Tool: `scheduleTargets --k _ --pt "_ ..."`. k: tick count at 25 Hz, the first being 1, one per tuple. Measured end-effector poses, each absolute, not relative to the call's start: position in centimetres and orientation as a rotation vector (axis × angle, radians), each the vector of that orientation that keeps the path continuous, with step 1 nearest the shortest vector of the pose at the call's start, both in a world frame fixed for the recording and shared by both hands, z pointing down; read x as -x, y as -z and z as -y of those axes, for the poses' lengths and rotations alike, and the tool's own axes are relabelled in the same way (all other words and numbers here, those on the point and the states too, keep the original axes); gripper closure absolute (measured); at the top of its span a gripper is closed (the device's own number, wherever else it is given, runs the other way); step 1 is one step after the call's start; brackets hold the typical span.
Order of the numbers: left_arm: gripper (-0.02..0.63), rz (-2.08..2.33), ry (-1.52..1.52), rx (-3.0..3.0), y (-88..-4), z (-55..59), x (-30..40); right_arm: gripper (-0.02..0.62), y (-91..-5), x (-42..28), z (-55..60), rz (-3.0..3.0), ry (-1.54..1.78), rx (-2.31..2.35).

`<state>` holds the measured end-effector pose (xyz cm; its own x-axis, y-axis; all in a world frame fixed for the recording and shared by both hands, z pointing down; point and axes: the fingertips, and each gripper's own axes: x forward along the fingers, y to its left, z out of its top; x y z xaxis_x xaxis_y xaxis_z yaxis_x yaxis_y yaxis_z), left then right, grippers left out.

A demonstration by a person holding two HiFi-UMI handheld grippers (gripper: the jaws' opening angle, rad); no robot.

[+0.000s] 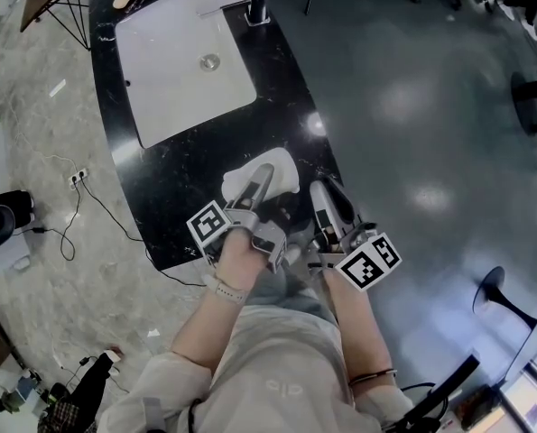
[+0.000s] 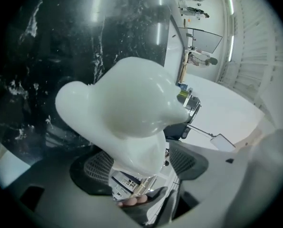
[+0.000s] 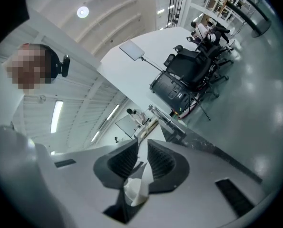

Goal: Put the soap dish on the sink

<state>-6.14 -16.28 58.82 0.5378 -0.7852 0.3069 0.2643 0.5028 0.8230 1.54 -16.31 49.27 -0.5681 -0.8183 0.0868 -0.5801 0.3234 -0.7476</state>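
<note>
Head view: glossy white soap dish (image 1: 284, 166) rests on the black counter (image 1: 173, 201), short of the sink (image 1: 173, 79). Left gripper (image 1: 263, 177) straddles it, jaws wide, pads not pressing. Right gripper (image 1: 326, 195) is nearly closed on a white scrap (image 3: 134, 191). The dish is probably hard, slippery and breakable, best taken by its narrow neck.

- The soap dish (image 2: 131, 103) is glossy white.
- The counter (image 1: 173, 188) is black with white marble flecks.
- The sink basin (image 1: 173, 79) is plain white.
- The marker cubes (image 1: 209, 225) carry black-and-white square patterns.
- The floor (image 1: 412, 106) beside the counter is glossy grey.
</note>
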Motion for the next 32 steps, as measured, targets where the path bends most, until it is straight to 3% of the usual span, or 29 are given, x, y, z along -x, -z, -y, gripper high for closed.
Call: scheduleTargets --k 11,32 --pt "0.258 0.708 0.717 -0.806 -58.9 15.1 5.1 0.52 -55.3 0.6 15.1 -2.39 1.248 1.295" --pt "0.258 0.627 0.807 -1.093 -52.4 12.7 8.9 0.52 -53.8 3.2 19.8 -2.428 1.136 1.229"
